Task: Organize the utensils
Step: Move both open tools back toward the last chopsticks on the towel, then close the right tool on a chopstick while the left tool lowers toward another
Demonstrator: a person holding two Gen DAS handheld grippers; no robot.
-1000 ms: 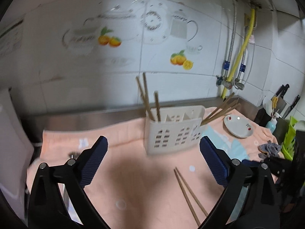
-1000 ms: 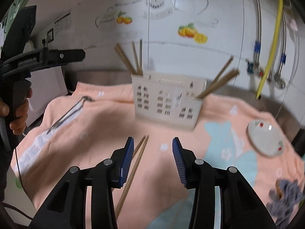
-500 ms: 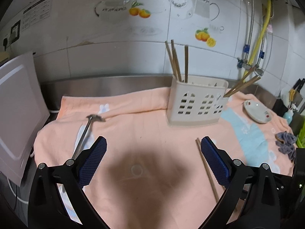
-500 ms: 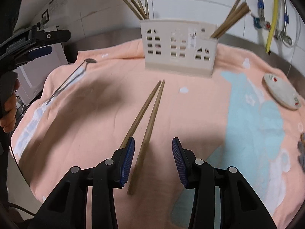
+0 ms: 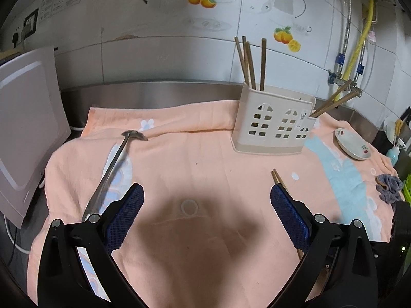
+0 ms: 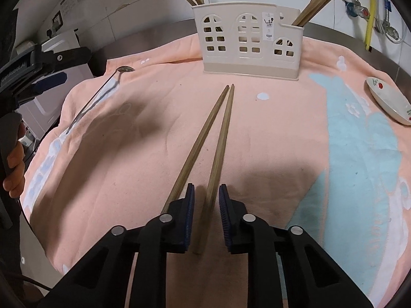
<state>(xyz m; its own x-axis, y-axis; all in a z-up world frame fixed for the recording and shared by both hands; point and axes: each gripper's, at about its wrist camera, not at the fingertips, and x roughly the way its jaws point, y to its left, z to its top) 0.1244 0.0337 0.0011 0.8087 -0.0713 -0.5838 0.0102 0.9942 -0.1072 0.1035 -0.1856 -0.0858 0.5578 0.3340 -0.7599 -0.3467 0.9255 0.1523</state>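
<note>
Right tongs (image 6: 206, 215) narrowly parted around the near ends of two loose chopsticks (image 6: 213, 138) — not yet pinching. Left tongs (image 5: 206, 215) spread wide, holding nothing. Slim brown wooden sticks, lying on soft peach towel over the surface (image 6: 154, 118). At 12 o'clock the cream plastic holder (image 6: 246, 43) with window-shaped holes, already filled with several chopsticks. Still left: this pair, plus a thin steel ladle (image 5: 113, 169) at 10 o'clock — perhaps halfway done.
</note>
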